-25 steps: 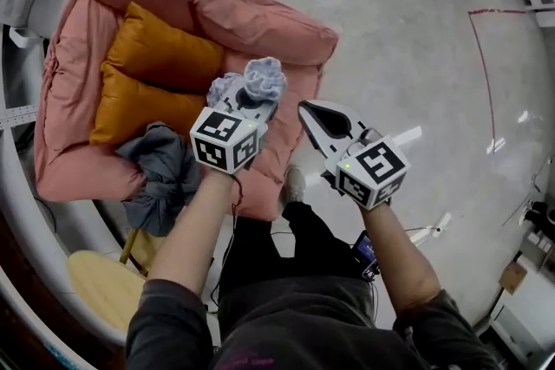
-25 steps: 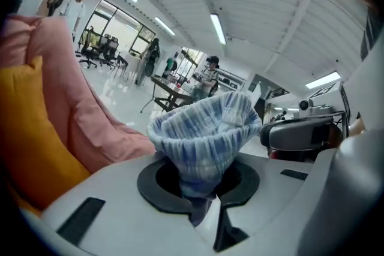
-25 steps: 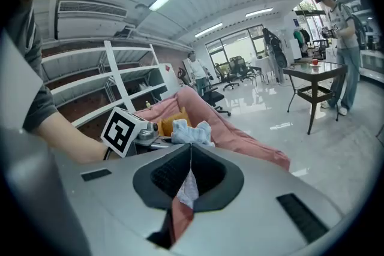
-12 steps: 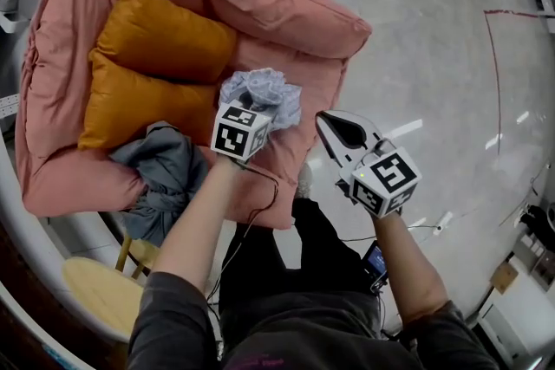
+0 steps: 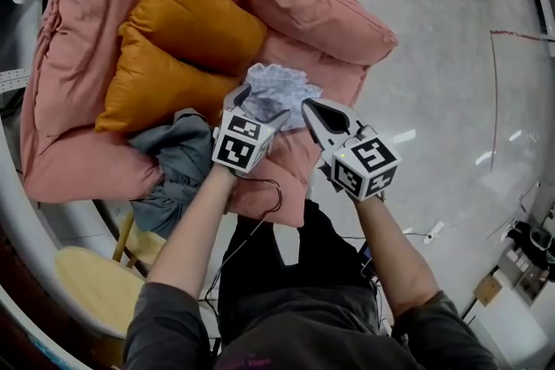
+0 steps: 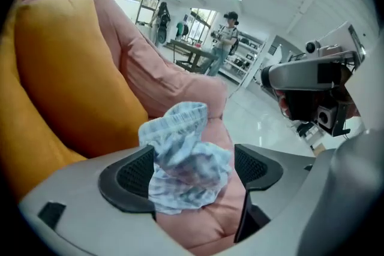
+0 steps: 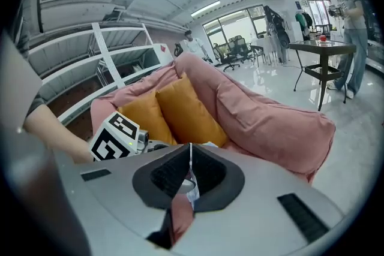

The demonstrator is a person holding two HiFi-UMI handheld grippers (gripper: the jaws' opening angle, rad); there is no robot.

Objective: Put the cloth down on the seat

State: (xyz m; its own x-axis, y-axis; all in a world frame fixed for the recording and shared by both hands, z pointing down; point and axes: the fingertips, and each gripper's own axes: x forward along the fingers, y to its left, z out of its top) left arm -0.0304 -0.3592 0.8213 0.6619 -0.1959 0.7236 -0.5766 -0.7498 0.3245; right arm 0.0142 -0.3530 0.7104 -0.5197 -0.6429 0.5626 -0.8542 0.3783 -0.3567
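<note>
A crumpled light-blue cloth (image 5: 279, 87) (image 6: 186, 156) lies on the pink seat (image 5: 293, 153) of the armchair, in front of two orange cushions (image 5: 186, 22). My left gripper (image 5: 258, 105) (image 6: 192, 171) is right over it, and its jaws are opening. They stand wide apart with the cloth loose between them; the right pad is clear of it. My right gripper (image 5: 310, 108) (image 7: 190, 156) is shut with nothing in it, just to the right of the cloth, its tip close to the seat.
The pink armchair (image 5: 338, 17) has thick padded arms and a back. A grey garment (image 5: 169, 165) hangs over its near left arm. A round wooden stool (image 5: 91, 282) stands below that. Shiny grey floor (image 5: 451, 56) lies to the right.
The left gripper carried the cloth down onto the seat and its jaws have spread, letting go of the cloth. The right gripper has moved in closer beside it, still shut.
</note>
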